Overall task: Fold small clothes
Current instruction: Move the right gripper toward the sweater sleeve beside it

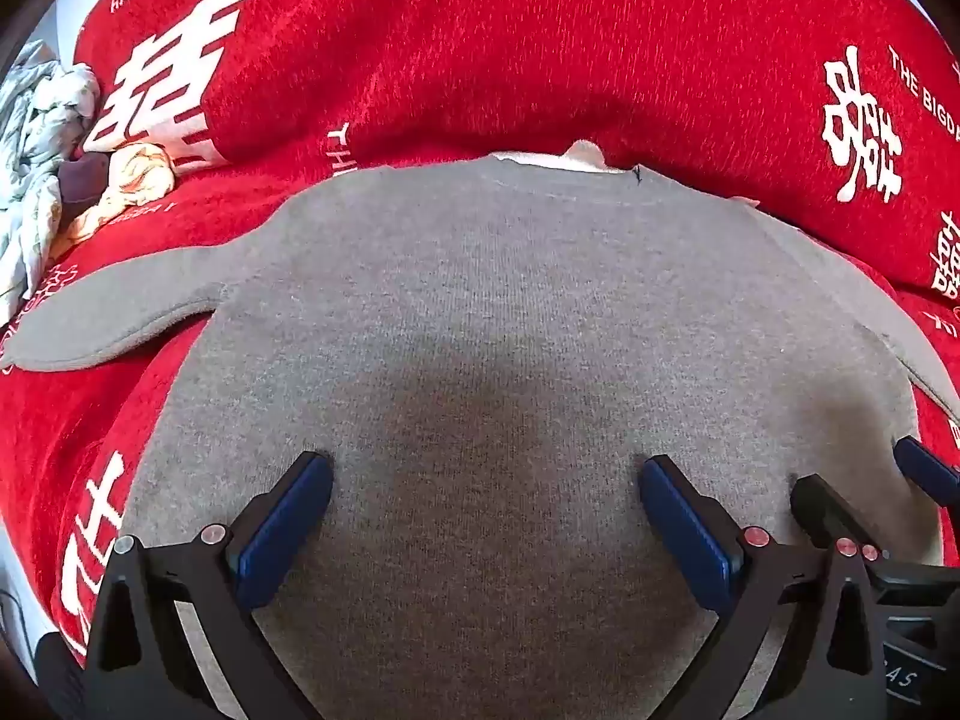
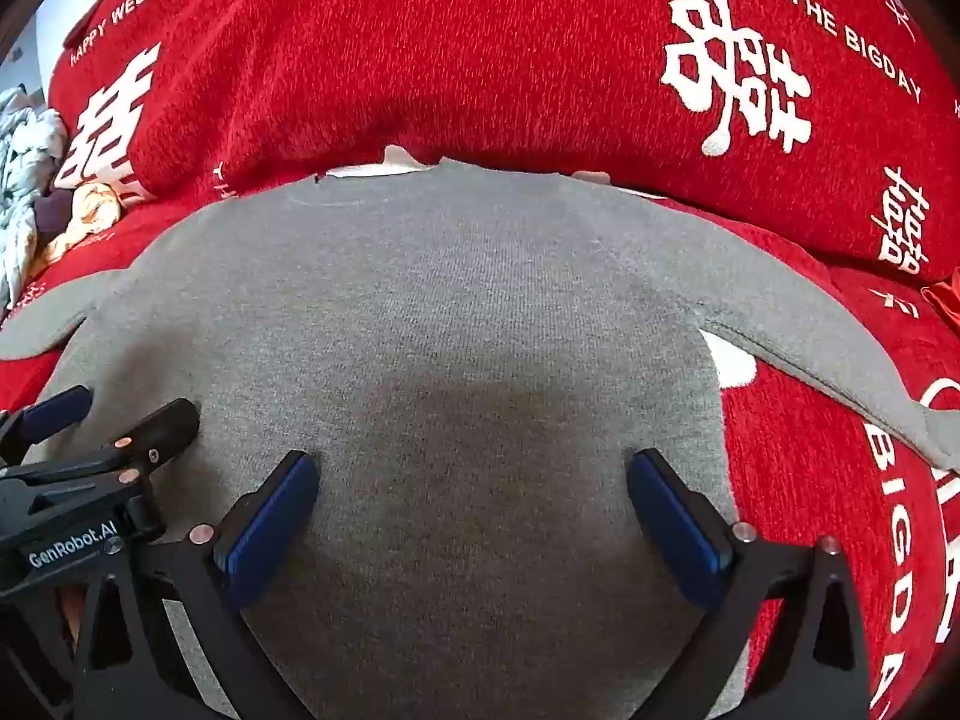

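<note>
Simply, flat grey knit sweater [image 1: 480, 312], plush red cover [image 1: 480, 42]

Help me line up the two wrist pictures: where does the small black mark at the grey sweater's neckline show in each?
Left wrist view: the black mark sits on the grey sweater neckline, upper right of centre.
Right wrist view: the black mark sits upper left of centre.
Shared landmark: the crumpled pale clothes at the left edge on the red blanket.
</note>
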### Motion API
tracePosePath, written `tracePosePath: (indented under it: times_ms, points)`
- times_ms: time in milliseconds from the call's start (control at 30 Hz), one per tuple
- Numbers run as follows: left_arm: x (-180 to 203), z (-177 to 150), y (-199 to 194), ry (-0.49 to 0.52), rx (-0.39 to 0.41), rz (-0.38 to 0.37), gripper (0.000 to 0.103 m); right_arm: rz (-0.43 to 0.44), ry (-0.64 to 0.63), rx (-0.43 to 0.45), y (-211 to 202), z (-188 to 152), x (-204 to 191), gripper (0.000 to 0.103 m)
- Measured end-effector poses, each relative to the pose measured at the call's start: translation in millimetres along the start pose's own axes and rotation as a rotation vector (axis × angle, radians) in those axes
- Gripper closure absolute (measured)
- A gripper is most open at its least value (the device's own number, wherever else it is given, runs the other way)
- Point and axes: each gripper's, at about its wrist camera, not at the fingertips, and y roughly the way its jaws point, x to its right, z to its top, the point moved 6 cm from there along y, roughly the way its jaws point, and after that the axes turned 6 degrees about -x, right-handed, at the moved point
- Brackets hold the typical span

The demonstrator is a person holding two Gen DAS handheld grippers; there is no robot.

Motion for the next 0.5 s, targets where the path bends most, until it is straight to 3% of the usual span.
tracePosePath:
  times_ms: [500]
  points:
    - [5.2,-0.8,-9.2,0.033,-0.022,0.043,0.000,-0.031,-0.034,-0.023,0.1,-7.1,0.4,0.000]
